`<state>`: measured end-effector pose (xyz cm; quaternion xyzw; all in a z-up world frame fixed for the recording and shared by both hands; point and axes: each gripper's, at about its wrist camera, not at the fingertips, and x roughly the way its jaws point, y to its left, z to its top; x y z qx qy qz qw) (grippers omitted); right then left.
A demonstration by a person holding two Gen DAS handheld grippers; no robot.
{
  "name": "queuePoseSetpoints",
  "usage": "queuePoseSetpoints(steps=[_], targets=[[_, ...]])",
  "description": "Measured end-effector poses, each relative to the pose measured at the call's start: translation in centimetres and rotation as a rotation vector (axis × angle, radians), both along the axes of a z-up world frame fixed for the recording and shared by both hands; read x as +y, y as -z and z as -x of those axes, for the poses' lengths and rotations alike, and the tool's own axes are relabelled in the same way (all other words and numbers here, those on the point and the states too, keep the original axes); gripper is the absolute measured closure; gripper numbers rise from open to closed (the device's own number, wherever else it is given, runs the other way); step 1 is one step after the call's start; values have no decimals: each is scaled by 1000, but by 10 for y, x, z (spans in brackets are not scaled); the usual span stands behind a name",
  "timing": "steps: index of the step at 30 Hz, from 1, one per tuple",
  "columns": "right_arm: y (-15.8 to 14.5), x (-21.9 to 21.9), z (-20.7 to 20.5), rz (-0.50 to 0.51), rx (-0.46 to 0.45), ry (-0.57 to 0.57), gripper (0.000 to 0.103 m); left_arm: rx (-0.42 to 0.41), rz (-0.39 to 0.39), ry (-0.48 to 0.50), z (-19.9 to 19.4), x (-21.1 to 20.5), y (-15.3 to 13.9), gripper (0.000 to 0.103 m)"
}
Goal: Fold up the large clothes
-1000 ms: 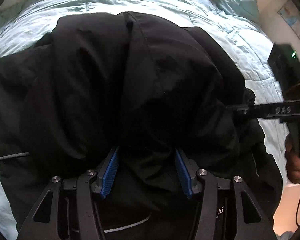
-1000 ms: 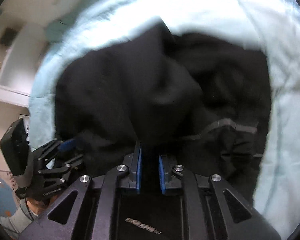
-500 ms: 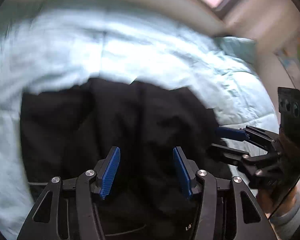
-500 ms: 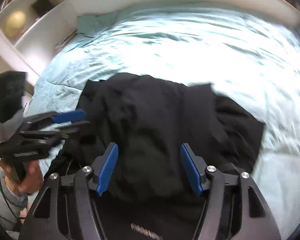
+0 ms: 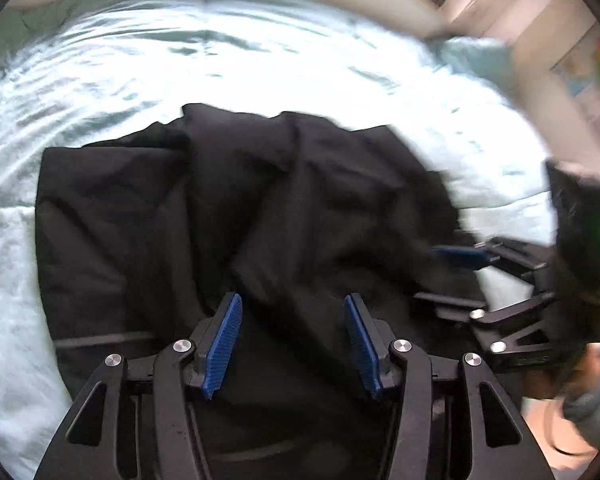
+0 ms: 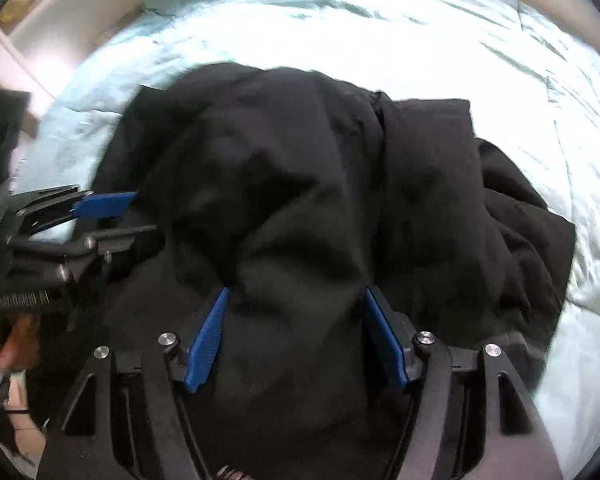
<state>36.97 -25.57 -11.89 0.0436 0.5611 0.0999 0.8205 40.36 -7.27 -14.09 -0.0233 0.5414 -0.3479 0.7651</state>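
Observation:
A large black jacket [image 5: 228, 216] lies bunched and partly folded on a pale blue quilt [image 5: 260, 64]. My left gripper [image 5: 292, 304] hovers open above the jacket's near edge, its blue pads clear of the cloth. In the right wrist view the same jacket [image 6: 320, 184] fills the middle. My right gripper [image 6: 296, 294] is above it with its jaws opening; the cloth shows between the pads but they do not press on it. Each gripper also appears in the other's view: the right gripper [image 5: 452, 278] at the jacket's right edge, the left gripper [image 6: 120, 220] at its left edge.
The quilt [image 6: 440, 32] spreads wide beyond and beside the jacket. A pale blue pillow [image 5: 472, 56] lies at the far right corner of the bed. A wall with a coloured map [image 5: 596, 80] stands to the right. A person's hand [image 6: 16, 340] holds the left gripper.
My right gripper has opened and let go of the jacket fold it pinched. Both grippers have lifted and drawn back, so the jacket now lies lower and more of the quilt shows.

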Motion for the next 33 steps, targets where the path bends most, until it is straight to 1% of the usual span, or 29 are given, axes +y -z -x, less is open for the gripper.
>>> queuePoseSetpoints(steps=[1, 2, 3, 4, 5, 7, 9, 12, 13, 16, 17, 21, 24, 27, 30, 33], targets=[[-5, 3, 8, -9, -21, -5, 33, 19, 12, 0, 3, 2, 1, 48], [-6, 6, 11, 2, -27, -4, 33, 33, 3, -4, 4, 1, 6, 48], [0, 9, 14, 26, -15, -2, 33, 50, -36, -13, 3, -1, 19, 48], [10, 9, 15, 39, 5, -3, 33, 71, -64, -20, 0, -4, 30, 48], [19, 16, 12, 51, 32, 5, 33, 108, -95, -27, -3, -8, 48, 48], [43, 14, 7, 34, 79, 27, 33, 106, -109, -34, -9, -13, 57, 48], [40, 15, 6, 42, 84, 30, 33, 88, -119, -37, -5, -14, 43, 48], [16, 12, 17, 36, 69, 45, 33, 59, -77, -49, 12, 2, 16, 48], [14, 17, 14, 32, 64, 54, 33, 51, -67, -61, 18, 11, 8, 48], [-15, 7, 47, 28, 17, 83, 33, 33, -22, -110, 42, 46, -15, 48], [-24, 4, 59, 38, 4, 96, 32, 32, -22, -129, 50, 57, -20, 48], [-39, -12, 107, 33, -22, 148, 28, 16, -52, -223, 89, 108, -39, 48], [-48, -30, 139, 38, -31, 201, 28, 17, -52, -295, 115, 146, -45, 47], [-55, -44, 170, 22, -34, 256, 28, 24, -62, -349, 133, 180, -47, 46], [-59, -55, 198, 3, -32, 307, 28, 44, -84, -372, 154, 205, -47, 46], [-57, -62, 224, 18, -4, 340, 28, 66, -107, -373, 174, 221, -43, 46]])
